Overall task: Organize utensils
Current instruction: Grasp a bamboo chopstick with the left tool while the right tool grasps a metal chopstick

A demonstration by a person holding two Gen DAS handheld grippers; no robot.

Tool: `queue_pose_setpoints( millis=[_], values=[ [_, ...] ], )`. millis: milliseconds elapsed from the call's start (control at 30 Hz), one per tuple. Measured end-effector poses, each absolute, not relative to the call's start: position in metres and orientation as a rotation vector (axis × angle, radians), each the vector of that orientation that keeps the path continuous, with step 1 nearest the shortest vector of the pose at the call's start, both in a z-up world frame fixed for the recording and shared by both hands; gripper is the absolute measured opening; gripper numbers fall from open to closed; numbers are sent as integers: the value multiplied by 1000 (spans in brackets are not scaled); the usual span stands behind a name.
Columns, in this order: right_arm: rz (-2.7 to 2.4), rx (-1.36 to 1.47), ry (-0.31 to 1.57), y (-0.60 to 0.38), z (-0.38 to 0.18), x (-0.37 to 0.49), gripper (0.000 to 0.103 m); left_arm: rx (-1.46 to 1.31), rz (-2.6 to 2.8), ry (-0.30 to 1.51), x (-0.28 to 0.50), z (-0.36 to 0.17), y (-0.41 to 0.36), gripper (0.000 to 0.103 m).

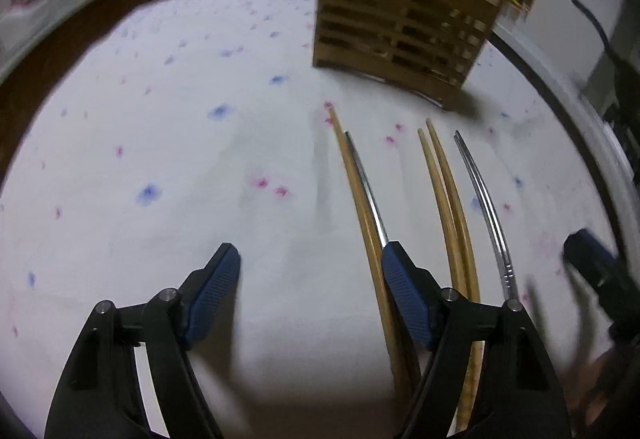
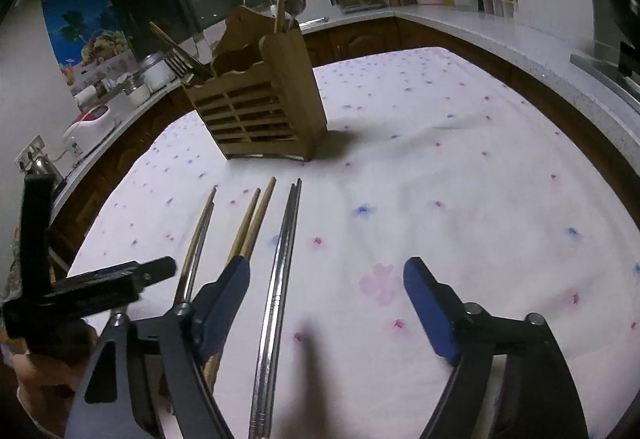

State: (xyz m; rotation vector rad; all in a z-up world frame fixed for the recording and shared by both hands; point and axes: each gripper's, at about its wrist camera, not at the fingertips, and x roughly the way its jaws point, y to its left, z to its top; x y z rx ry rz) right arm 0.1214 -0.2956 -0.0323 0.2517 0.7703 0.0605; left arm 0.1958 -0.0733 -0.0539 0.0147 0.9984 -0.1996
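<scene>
between the right tongs' (image 2: 326, 291) spread pads lies the steel pair (image 2: 280, 271), two slim polished sticks side by side on the cloth (image 2: 440, 167); nothing is pinched yet, so the step in hand looks like lining up a pickup. just outside that tool's left pad sit the wooden pair (image 2: 252, 223), round and matt, and further left a mixed pair (image 2: 196, 239), one wood and one steel. the left tongs (image 1: 310, 281) also stand open and empty over bare cloth, with the mixed pair (image 1: 360, 195) right against the outer side of their right pad. ahead of both tools stands the holder (image 2: 260, 111), a slatted wooden box with scalloped dividers, already carrying forks, a spoon and upright chopsticks. next, i judge, the right tongs need to sink until the pads flank the steel sticks, then close squarely; smooth metal on soft cloth may roll or slip, so the squeeze should catch both at once. the cloth is white, lightly creased, with small flower prints.
</scene>
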Motion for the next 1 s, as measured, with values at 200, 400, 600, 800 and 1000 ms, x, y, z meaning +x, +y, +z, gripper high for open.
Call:
queue_pose_setpoints(
  millis=[200, 400, 600, 800, 1000],
  values=[
    [64, 254, 782, -297, -33, 126, 70, 50, -222, 993, 195, -55, -70, 74],
    [101, 243, 815, -286, -38, 135, 57, 140, -223, 991, 185, -54, -62, 57],
    [123, 193, 869, -273, -49, 158, 35, 38, -245, 1023, 194, -47, -47, 54],
    [137, 121, 904, -260, -56, 184, 25, 27, -229, 1024, 212, -44, -50, 54],
    [141, 127, 921, -261, -55, 189, 22, 6, -229, 1040, 223, -49, -51, 54]
  ],
)
